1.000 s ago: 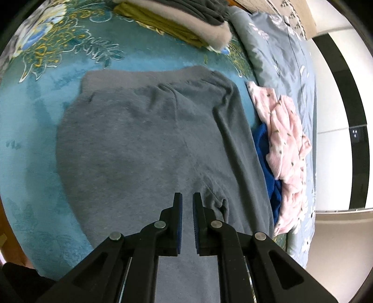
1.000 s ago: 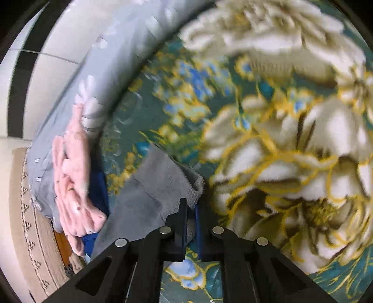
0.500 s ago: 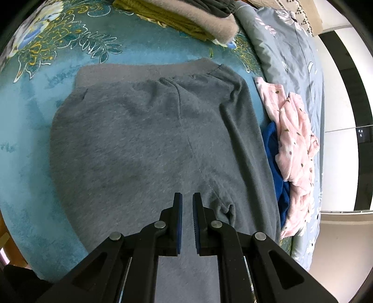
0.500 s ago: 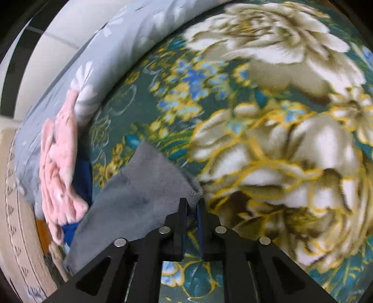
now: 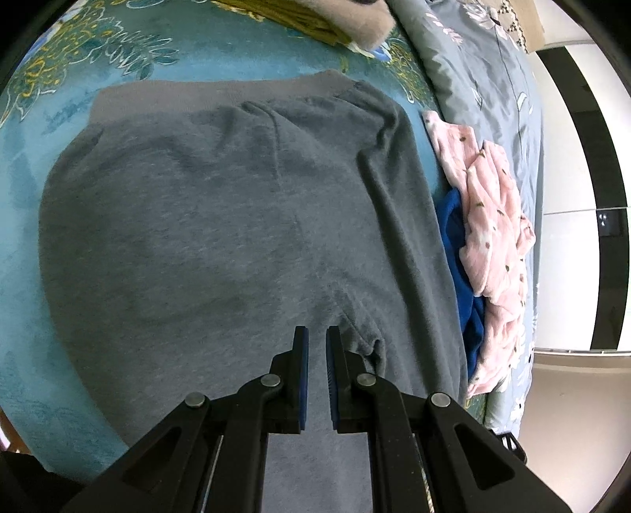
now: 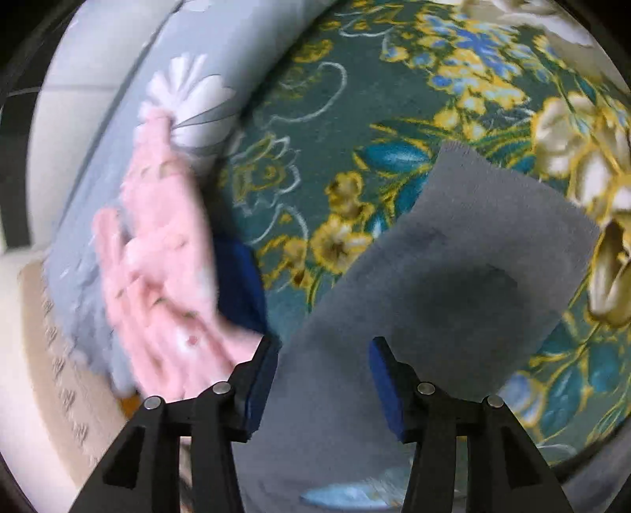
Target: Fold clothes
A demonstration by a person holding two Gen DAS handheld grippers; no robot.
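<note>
Grey sweatpants (image 5: 236,236) lie spread on a teal flowered blanket (image 5: 59,98), with the waistband (image 5: 221,94) at the far side. My left gripper (image 5: 317,335) hovers over the crotch area, its jaws shut with only a thin slit and no cloth between them. In the right wrist view the end of a grey trouser leg (image 6: 473,256) lies flat on the blanket (image 6: 315,138). My right gripper (image 6: 323,347) stands over that leg with its jaws opening. The cloth lies below the pads and is not pinched.
A crumpled pink flowered garment (image 5: 493,236) on top of a blue one (image 5: 457,244) lies right of the sweatpants, against a grey-blue duvet (image 5: 493,79). Folded clothes (image 5: 315,19) are stacked beyond the waistband. From the right wrist, the pink garment (image 6: 157,256) lies to the left.
My right gripper was shut on the leg's cuff; it has let go, spread its jaws and drawn back along the leg. My left gripper has sunk slightly toward the sweatpants.
</note>
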